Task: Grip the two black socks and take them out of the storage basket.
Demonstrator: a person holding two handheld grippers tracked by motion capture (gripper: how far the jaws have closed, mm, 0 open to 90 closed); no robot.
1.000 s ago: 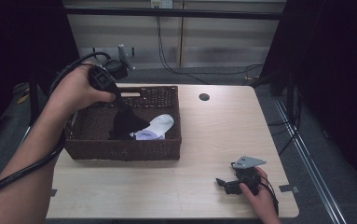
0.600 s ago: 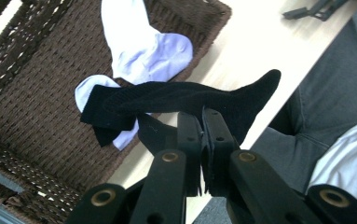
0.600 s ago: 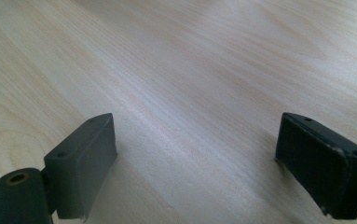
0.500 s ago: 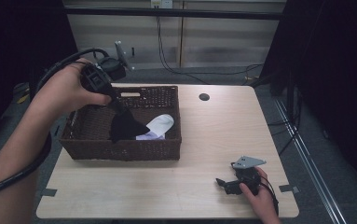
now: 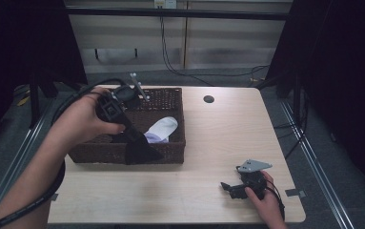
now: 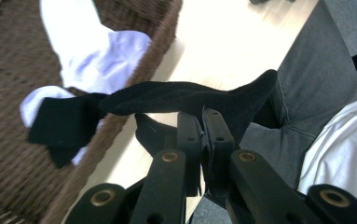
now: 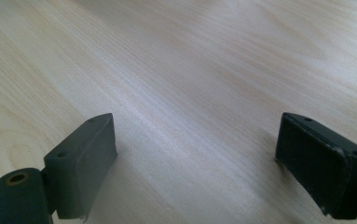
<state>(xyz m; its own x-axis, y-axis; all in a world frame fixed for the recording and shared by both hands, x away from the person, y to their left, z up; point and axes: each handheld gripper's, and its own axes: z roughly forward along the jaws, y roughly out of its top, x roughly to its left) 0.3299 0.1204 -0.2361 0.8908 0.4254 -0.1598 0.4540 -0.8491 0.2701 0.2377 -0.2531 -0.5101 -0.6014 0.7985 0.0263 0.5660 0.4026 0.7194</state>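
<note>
- Left gripper (image 5: 131,138): jaws clamped on a black sock (image 6: 190,100); the sock hangs below the jaws, draped over the near rim of the wicker basket (image 5: 170,152).
- In the left gripper view a second black piece (image 6: 62,128) lies inside the basket, just past the rim, partly over the white sock (image 6: 97,56).
- White sock sits beyond the jaws, against the basket's right wall.
- Right gripper (image 5: 228,187): jaws spread wide, nothing between them, low over the table (image 7: 204,70).
- Open tabletop ahead of the right gripper; the table's near edge lies close behind it.
</note>
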